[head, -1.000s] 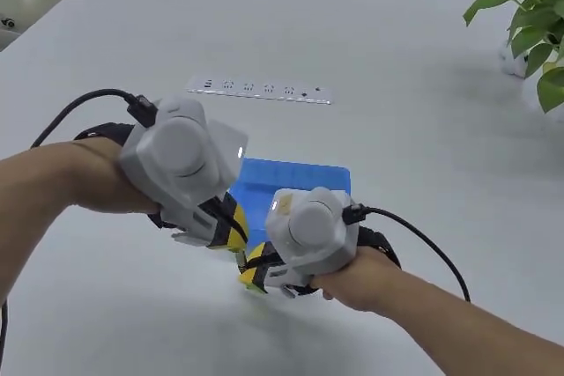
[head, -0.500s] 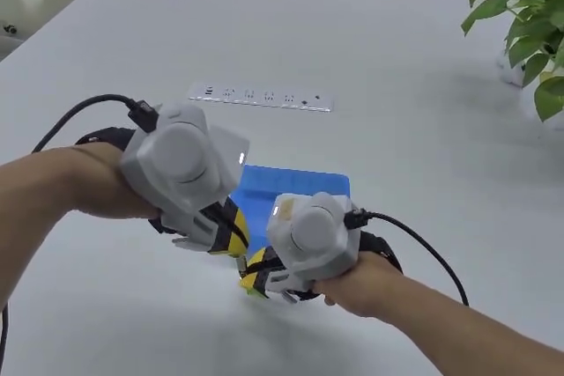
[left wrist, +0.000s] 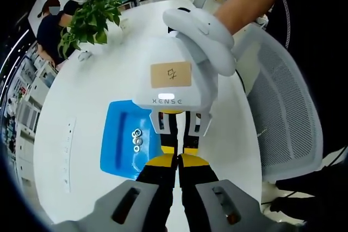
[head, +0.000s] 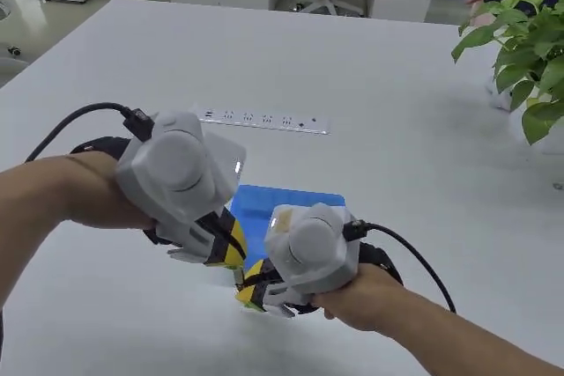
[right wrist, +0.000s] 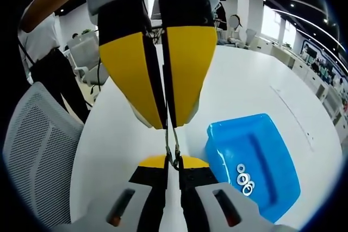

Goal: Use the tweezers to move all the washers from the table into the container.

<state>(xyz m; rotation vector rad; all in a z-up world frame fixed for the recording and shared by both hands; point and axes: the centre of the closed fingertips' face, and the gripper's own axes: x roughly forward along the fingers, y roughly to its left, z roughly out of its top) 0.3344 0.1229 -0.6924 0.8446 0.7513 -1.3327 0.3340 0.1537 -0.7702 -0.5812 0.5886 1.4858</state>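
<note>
left gripper (left wrist: 178, 159) and right gripper (right wrist: 173, 162) meet tip to tip near the bench's (head: 379, 85) near edge. each has its jaws pressed onto the tweezers (right wrist: 168, 134). the washers (right wrist: 243, 180) lie inside the blue container (right wrist: 239, 121), just beside both grippers.

The white table (head: 370, 59) carries a blue container (right wrist: 255, 150), sitting flat just right of the right gripper (right wrist: 173, 161) fingers (right wrist: 191, 174) and just left of the left gripper (left wrist: 176, 158) fingers (left wrist: 157, 173). Beyond it, well clear of the fingers, lies a white power strip (head: 263, 119). A potted plant (head: 520, 41) stands far off right.
</note>
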